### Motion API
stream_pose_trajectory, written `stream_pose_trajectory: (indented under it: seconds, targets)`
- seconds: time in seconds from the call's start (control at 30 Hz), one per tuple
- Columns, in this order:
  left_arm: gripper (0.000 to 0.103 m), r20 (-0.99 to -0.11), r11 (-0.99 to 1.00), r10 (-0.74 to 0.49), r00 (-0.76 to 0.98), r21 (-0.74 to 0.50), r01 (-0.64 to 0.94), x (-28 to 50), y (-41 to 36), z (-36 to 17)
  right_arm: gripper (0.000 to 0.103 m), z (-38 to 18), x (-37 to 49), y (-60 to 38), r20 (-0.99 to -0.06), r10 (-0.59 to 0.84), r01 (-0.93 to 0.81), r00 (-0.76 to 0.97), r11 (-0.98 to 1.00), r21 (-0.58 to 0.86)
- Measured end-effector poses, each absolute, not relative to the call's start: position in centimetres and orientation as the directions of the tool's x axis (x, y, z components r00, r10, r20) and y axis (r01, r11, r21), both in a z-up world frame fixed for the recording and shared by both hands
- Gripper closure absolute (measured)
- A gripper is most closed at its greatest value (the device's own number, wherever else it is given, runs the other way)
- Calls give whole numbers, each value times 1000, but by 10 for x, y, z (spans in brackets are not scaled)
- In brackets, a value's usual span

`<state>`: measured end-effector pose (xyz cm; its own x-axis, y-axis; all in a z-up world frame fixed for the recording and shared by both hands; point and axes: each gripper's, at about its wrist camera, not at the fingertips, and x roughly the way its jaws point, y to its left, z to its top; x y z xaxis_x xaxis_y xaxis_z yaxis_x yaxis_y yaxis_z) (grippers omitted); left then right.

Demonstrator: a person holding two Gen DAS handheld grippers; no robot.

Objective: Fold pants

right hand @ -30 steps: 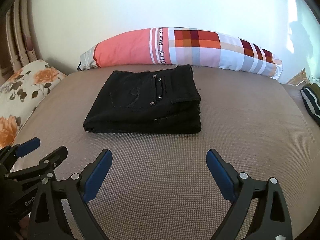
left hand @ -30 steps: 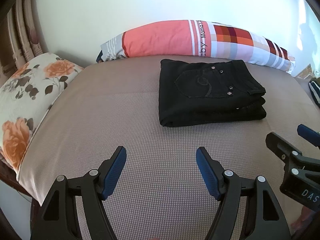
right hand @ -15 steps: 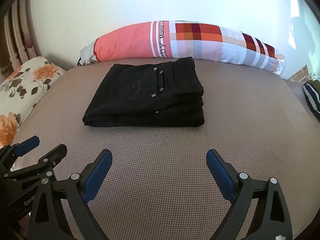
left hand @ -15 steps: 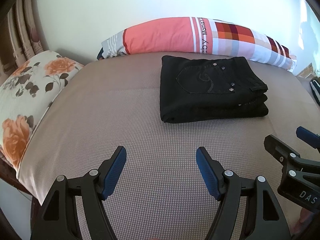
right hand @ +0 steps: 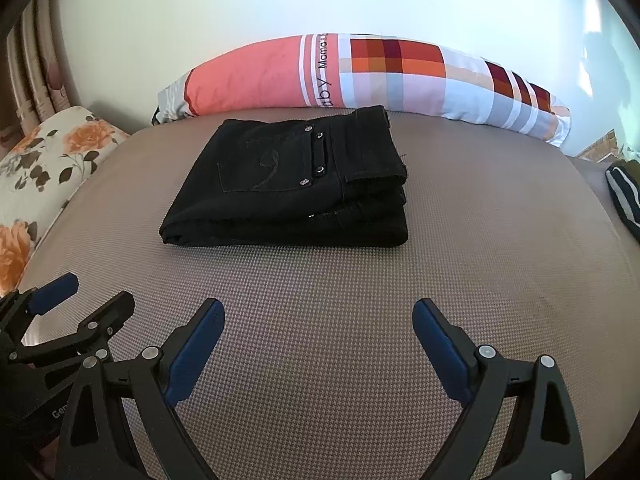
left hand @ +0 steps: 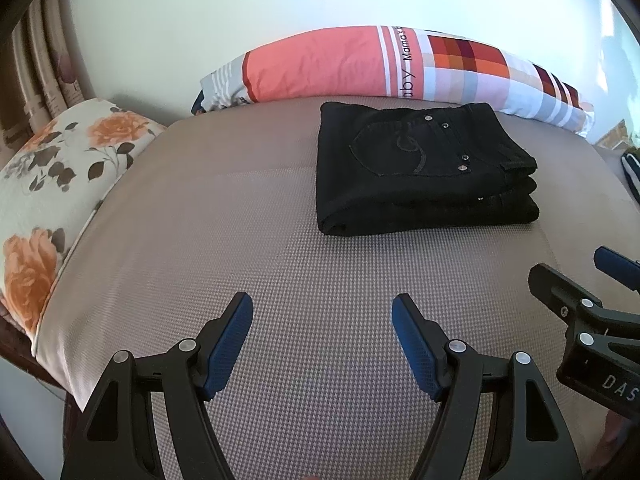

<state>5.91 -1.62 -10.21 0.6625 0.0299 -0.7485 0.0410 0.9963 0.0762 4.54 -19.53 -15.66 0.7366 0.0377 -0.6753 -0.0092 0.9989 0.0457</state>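
Note:
Black pants (left hand: 420,168) lie folded in a neat rectangular stack on the beige mattress (left hand: 240,248), back pocket up; they also show in the right wrist view (right hand: 292,188). My left gripper (left hand: 322,340) is open and empty, held above the mattress well short of the pants. My right gripper (right hand: 318,344) is open and empty, also short of the pants. Each gripper shows at the edge of the other's view: the right one (left hand: 592,292) and the left one (right hand: 80,304).
A long pink and checked bolster (left hand: 400,68) lies behind the pants against the wall. A floral pillow (left hand: 52,184) sits at the left edge. A dark striped cloth (right hand: 624,200) lies at the right edge of the bed.
Both grippers have drifted slightly, so the pants sit a little lower and closer in view. The pants have not moved. Both grippers stay open.

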Motion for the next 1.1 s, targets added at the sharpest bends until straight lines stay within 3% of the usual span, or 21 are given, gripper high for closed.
stream_pose_trajectory:
  seconds: [1.1]
  targets:
    - [30,-748,995,45,663,94,38,56,-14,-104,9,-160,48,-196,-686,40,-11,726,999,46]
